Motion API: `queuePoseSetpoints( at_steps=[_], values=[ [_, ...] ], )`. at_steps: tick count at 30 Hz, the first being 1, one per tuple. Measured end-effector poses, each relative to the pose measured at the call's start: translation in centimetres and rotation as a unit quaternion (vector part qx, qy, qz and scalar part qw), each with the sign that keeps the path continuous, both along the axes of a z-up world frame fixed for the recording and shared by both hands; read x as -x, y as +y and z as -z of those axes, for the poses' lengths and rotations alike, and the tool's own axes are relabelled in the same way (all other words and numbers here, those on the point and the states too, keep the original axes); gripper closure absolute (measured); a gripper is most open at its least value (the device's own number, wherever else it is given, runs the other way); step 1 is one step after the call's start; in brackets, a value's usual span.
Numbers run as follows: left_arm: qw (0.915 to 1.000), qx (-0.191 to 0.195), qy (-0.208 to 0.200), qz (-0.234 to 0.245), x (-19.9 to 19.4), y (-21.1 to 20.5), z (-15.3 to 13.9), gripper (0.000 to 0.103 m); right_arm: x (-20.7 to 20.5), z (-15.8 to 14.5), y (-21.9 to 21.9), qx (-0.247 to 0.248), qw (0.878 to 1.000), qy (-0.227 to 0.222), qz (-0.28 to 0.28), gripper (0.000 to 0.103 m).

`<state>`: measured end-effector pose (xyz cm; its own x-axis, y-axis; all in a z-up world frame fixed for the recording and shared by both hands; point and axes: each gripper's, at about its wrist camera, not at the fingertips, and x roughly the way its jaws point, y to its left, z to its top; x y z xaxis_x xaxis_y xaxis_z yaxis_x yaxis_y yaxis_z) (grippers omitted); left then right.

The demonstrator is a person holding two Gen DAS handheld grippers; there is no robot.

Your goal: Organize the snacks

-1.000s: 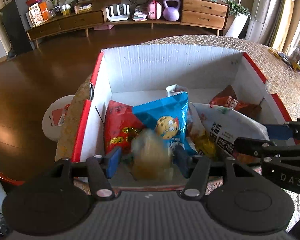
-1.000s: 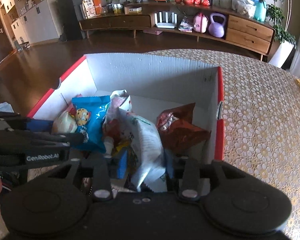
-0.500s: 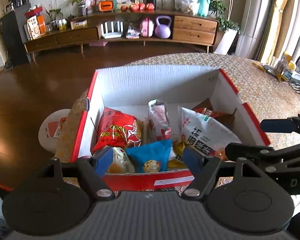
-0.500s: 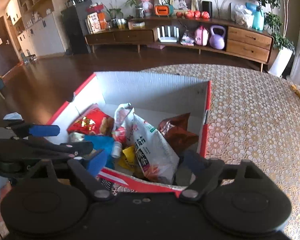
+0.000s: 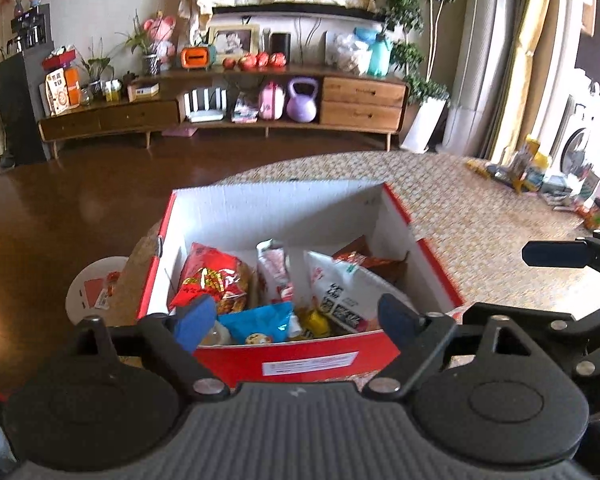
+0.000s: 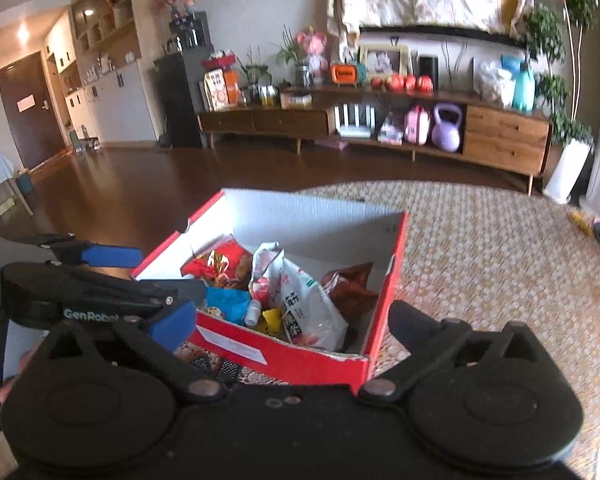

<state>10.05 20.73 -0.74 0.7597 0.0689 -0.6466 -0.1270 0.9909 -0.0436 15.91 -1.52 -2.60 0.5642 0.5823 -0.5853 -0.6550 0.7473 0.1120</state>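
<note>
Snacks fill the red cardboard box [image 5: 308, 356] on the patterned tabletop [image 5: 480, 216] — a red bag [image 5: 210, 280] against the box's left wall, a white bag [image 5: 340, 292] right of centre, a brown bag [image 5: 370, 260] in the box's far right corner, a blue packet [image 5: 260, 320] at the near wall. Left hand-held gripper [image 5: 296, 320] and right hand-held gripper [image 6: 288, 324] hover before the box's near side, fingers spread apart — holding nothing.

The white lettering "GenRobot" reads along the black side arm of the left gripper [image 6: 172, 312], just left of the red-and-white cardboard box [image 6: 284, 360]. Printing on the white snack bag [image 6: 304, 308] inside that box is too blurred to read.
</note>
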Motion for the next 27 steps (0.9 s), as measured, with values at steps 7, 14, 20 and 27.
queuePoseSetpoints(
  at_steps=[7,14,20,27],
  values=[
    [0.9992,0.030,-0.026,0.000,2.0,-0.9,-1.1,0.002,1.1,-1.1,-3.2,-0.031,0.999,-0.015,0.013,0.000],
    [0.9978,0.045,-0.044,-0.021,3.4,-1.2,-1.5,0.000,2.7,-1.3,-5.2,-0.039,0.998,-0.041,0.027,0.000],
    [0.9968,0.048,-0.056,-0.033,4.3,-1.7,-1.2,0.000,4.2,-0.9,-5.9,-0.025,0.998,-0.056,0.032,0.000],
    [0.9976,0.033,-0.054,-0.028,5.0,-2.9,-1.0,0.000,5.1,-0.6,-6.7,-0.029,0.997,-0.049,0.043,0.000]
  ],
)
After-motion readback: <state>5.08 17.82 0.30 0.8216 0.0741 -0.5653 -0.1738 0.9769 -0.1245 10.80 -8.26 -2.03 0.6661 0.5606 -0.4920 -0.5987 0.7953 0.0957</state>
